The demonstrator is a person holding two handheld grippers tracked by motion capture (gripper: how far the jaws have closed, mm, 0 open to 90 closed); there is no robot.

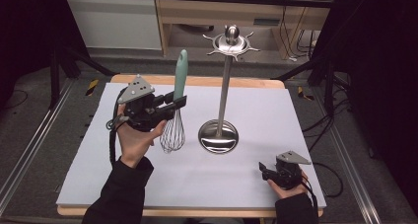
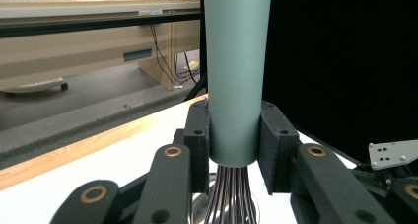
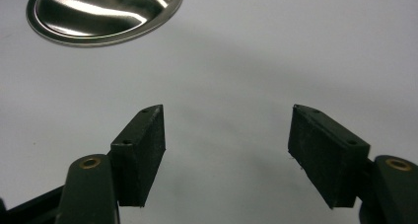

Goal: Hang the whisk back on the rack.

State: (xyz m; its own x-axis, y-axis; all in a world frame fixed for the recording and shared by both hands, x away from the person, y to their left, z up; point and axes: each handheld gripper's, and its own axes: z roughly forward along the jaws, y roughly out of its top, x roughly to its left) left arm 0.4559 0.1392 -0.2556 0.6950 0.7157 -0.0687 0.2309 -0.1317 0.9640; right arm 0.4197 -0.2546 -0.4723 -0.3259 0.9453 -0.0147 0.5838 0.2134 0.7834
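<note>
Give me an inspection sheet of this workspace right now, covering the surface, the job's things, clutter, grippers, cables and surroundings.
Surface: white sheet over a wooden table.
Job's things: whisk with a green handle, held upright, wires down; steel utensil stand upright on its round base, hooks bare.
Clutter: nothing seen.
Grippers: left gripper shut on the whisk handle, just above the wires; right gripper open, holding nothing, low over the sheet near the front right.
Cables: one trails from each gripper along the forearm; more lie on the floor at right.
Surroundings: wooden furniture behind, black drapes at the sides, floor rails.
</note>
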